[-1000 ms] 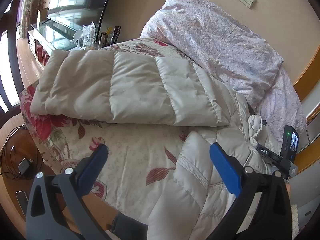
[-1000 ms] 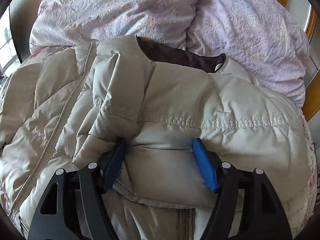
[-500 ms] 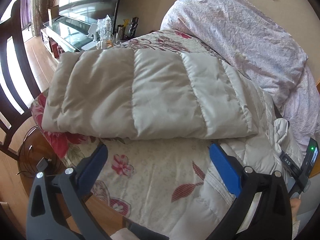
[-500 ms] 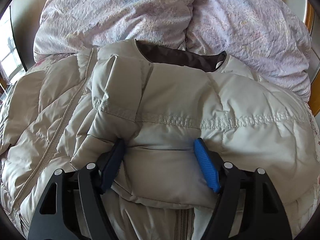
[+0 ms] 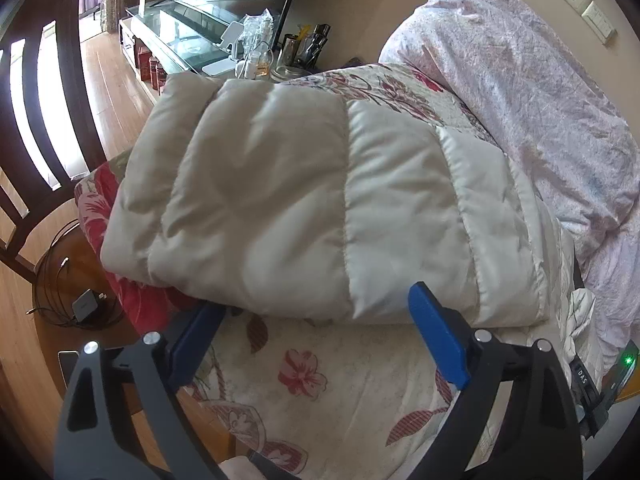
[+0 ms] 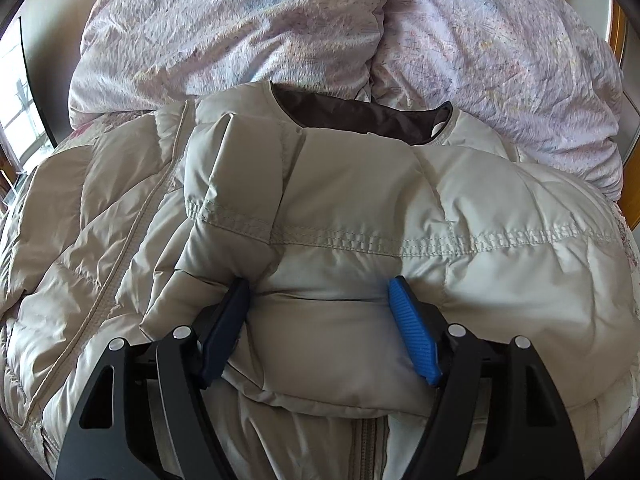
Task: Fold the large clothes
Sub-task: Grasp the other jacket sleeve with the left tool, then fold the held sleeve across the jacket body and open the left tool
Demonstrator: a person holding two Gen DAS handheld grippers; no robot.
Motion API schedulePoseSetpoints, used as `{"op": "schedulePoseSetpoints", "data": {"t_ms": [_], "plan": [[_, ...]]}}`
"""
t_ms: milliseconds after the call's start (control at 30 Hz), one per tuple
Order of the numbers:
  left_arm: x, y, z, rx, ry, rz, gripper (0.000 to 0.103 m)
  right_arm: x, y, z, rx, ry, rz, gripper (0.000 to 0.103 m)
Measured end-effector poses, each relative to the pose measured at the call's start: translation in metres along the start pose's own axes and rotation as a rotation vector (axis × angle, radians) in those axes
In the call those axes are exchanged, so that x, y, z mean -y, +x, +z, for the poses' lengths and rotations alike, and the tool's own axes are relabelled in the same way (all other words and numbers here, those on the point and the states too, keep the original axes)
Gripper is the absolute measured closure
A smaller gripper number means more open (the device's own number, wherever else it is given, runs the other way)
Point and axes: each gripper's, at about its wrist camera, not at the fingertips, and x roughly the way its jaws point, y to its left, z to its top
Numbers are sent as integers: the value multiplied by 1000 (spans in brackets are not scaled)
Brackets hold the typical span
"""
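Observation:
A beige puffer coat (image 5: 304, 208) lies folded on the floral bedspread (image 5: 328, 364). In the left wrist view my left gripper (image 5: 316, 300) sits at the near edge of the coat's quilted lower part. Its jaws are closing, with that edge between the blue pads (image 5: 438, 340), which do not press it. In the right wrist view the coat (image 6: 500, 264) shows its upper part with the brown collar lining (image 6: 360, 114). My right gripper (image 6: 316, 284) is shut on a thick puffy fold near the shoulder seam, and the pads (image 6: 414, 332) dent the fabric.
A crumpled pink duvet (image 6: 320, 20) is piled against the wall behind the coat. Left of the bed are a dark chair (image 5: 36, 92), cables and a charger (image 5: 84, 304) on the wood floor, and a glass TV stand (image 5: 180, 36) with clutter.
My left gripper has moved up to the folded coat's near edge, which now lies between its pads, and its jaws have narrowed a little. The right gripper has kept its grip and place.

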Motion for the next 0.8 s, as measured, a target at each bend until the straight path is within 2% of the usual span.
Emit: {"op": "schedulePoseSetpoints", "data": {"t_ms": [167, 467, 533, 567, 633, 700, 800], "plan": [[-11, 1, 11, 19, -49, 5, 21, 0, 0, 0, 1, 1, 1, 29], [-32, 0, 26, 35, -154, 9, 51, 0, -1, 0, 1, 2, 3, 29], [-35, 1, 28, 41, -165, 21, 67, 0, -1, 0, 2, 3, 5, 29], [-36, 1, 28, 43, -168, 21, 71, 0, -1, 0, 3, 4, 6, 29], [-35, 1, 30, 48, -155, 24, 85, 0, -1, 0, 3, 6, 9, 29], [-27, -4, 32, 70, -113, 52, 90, 0, -1, 0, 5, 10, 13, 29], [-6, -19, 35, 128, -25, 97, 92, 0, -1, 0, 6, 13, 17, 29]]}}
